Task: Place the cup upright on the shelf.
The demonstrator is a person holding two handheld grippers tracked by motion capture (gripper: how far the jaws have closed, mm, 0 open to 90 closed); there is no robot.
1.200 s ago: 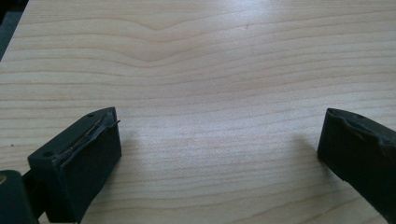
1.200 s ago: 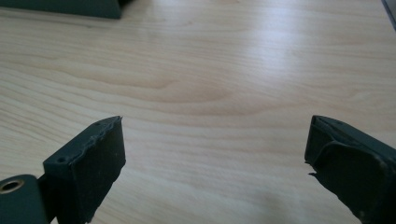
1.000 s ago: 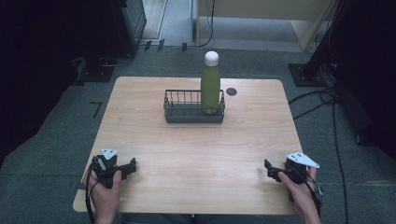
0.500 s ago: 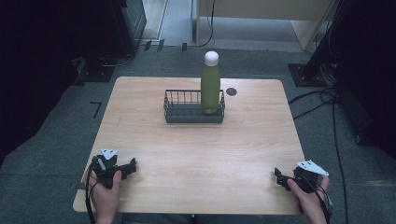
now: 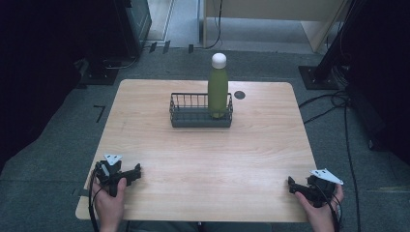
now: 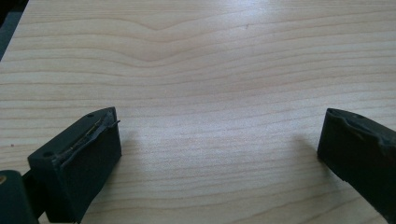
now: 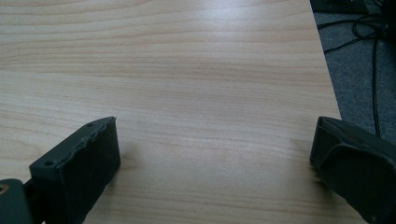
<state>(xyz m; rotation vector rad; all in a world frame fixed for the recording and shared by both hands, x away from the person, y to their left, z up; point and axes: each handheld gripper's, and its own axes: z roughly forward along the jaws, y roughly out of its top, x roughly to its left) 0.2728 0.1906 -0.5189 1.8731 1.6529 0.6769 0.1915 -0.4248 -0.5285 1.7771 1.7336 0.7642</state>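
Left gripper (image 5: 136, 170) sits at the near left corner of the table (image 5: 251, 159), jaws spread wide in its own view, nothing between them, only bare wood grain. Right gripper (image 5: 291, 182) rests at the near right corner, jaws equally wide apart and empty, table edge and floor cables just off to one side in the right gripper view. We read both as parked: low on the wood, each held in a hand (image 5: 110, 205) at the person's side, well apart from each other and from anything to grab.

Further out, the green bottle (image 5: 218, 92) with a white cap stands upright in the right end of the dark wire basket (image 5: 193, 118), at the far middle of the table. It stands taller than the basket walls, so most of its body is exposed for a side grasp. We judge the bottle the likely target; neither gripper is near it. A small dark round spot (image 5: 239, 94) lies just beside the basket's right end.
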